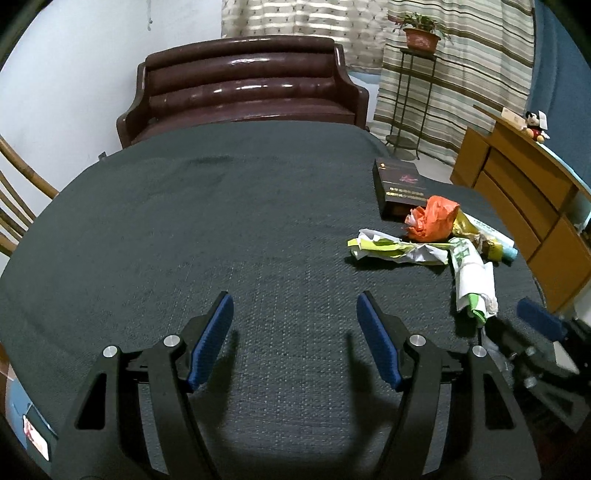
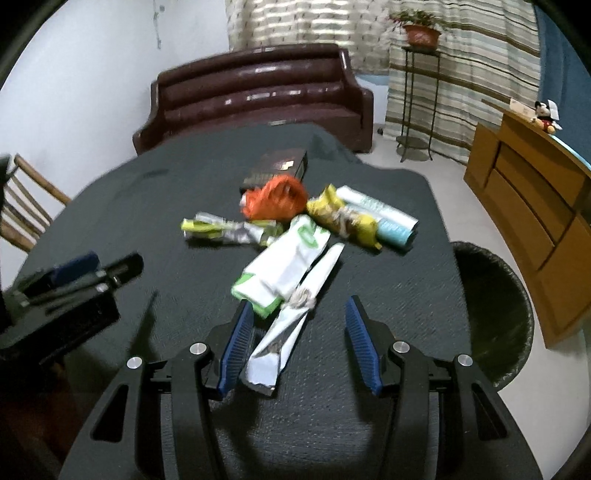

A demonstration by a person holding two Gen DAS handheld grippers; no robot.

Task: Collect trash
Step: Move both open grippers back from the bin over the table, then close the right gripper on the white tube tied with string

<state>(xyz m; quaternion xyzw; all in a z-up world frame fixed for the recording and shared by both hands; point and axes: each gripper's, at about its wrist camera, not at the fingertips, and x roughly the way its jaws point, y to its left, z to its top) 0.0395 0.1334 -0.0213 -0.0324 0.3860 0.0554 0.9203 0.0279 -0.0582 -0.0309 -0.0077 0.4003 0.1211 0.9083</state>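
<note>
We view a table draped in dark grey cloth (image 1: 258, 221), our landmark throughout. Behind its far edge stands a brown leather sofa (image 1: 243, 85) against a white wall, with striped curtains (image 1: 461, 74) and a potted plant (image 1: 421, 35) on a wire stand to the sofa's right. A wooden cabinet (image 1: 524, 192) runs along the table's right side; a bin lined with a dark bag (image 2: 491, 314) sits between cabinet and table. On the cloth's right half lies the trash pile (image 2: 295, 236): crumpled wrappers, an orange bag (image 2: 277, 201), and beyond them a dark box (image 1: 399, 184). Our left gripper (image 1: 295, 339) hovers over bare cloth, jaws spread and empty. Our right gripper (image 2: 297, 343) is also spread, straddling a white wrapper (image 2: 284, 339) at the pile's near end; the wrapper lies close against the left pad, and whether they touch we cannot tell.
</note>
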